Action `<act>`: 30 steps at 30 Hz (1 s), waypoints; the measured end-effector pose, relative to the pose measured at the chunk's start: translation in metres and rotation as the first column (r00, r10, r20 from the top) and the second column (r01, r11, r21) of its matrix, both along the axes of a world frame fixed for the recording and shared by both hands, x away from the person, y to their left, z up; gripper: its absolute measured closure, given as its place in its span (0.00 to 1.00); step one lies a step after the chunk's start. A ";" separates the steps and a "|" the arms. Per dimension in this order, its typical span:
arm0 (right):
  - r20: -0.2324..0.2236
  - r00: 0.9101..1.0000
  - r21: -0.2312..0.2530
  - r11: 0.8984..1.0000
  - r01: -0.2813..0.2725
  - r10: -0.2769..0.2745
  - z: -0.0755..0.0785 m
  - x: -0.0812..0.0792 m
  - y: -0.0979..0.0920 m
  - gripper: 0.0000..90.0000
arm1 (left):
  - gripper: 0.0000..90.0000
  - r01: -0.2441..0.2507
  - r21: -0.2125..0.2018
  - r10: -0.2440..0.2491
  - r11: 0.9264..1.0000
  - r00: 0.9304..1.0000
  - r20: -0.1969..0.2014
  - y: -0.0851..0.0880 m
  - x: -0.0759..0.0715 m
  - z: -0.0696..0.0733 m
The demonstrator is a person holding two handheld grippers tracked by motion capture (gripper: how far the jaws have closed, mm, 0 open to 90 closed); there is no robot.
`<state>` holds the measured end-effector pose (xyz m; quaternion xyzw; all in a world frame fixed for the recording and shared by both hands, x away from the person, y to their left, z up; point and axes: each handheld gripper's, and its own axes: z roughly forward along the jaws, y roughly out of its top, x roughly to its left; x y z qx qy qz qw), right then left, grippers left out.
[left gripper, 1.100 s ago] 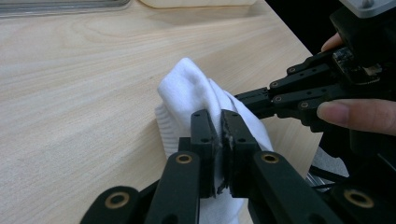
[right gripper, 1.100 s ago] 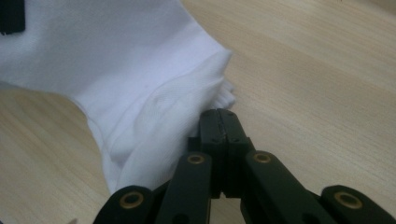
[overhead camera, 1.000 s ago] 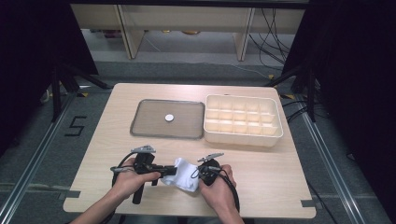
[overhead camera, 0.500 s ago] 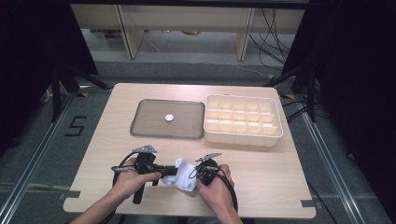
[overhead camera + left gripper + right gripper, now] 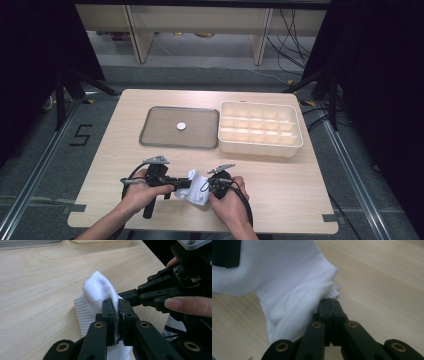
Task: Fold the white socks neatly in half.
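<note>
A white sock (image 5: 196, 188) hangs bunched between my two grippers near the table's front edge. My left gripper (image 5: 183, 183) comes in from the left and is shut on the sock's ribbed part. In the left gripper view its jaws (image 5: 117, 308) pinch the sock (image 5: 96, 288), and the right gripper (image 5: 124, 293) meets the fabric from the right. My right gripper (image 5: 206, 187) is shut on the sock too. In the right gripper view its closed jaws (image 5: 329, 303) clamp a fold of the sock (image 5: 292, 282), with the left gripper (image 5: 225, 253) at the top left.
A grey flat tray (image 5: 155, 134) holding a small white disc (image 5: 181, 126) lies at the table's middle back. A cream compartment box (image 5: 260, 145) stands to its right. The table's front edge (image 5: 200, 229) runs just below the person's hands.
</note>
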<state>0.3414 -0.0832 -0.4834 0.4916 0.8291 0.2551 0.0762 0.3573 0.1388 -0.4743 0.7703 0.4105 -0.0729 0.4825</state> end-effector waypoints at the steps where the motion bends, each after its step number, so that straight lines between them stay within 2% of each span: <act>1: 0.002 1.000 -0.002 1.000 0.001 -0.001 0.000 0.000 0.000 1.00 | 0.94 0.000 -0.001 0.000 1.000 1.000 0.001 0.000 0.000 0.000; 2: 0.013 1.000 -0.007 1.000 -0.008 0.008 -0.001 0.001 0.000 1.00 | 0.94 0.000 0.000 0.000 1.000 1.000 0.002 0.000 0.000 0.000; 3: 0.002 1.000 -0.008 1.000 -0.002 0.002 0.000 0.000 0.001 1.00 | 0.94 0.002 0.000 -0.002 1.000 1.000 0.002 0.000 0.001 0.000; 12: 0.008 1.000 -0.003 1.000 -0.014 0.014 -0.001 0.001 0.003 1.00 | 0.94 0.004 0.001 -0.004 1.000 1.000 0.002 -0.003 0.001 0.000; 16: -0.006 1.000 0.004 1.000 0.006 -0.006 -0.001 0.000 0.006 1.00 | 0.94 0.014 0.003 -0.014 1.000 1.000 0.002 -0.004 0.001 0.000; 18: 0.007 1.000 -0.005 1.000 -0.013 0.013 -0.001 0.000 0.006 1.00 | 0.94 0.010 0.003 -0.010 1.000 1.000 0.001 -0.004 0.001 0.000; 30: 0.008 1.000 0.000 1.000 -0.009 0.009 -0.002 0.000 0.008 0.99 | 0.94 0.007 0.000 -0.007 1.000 1.000 0.003 -0.006 0.001 0.000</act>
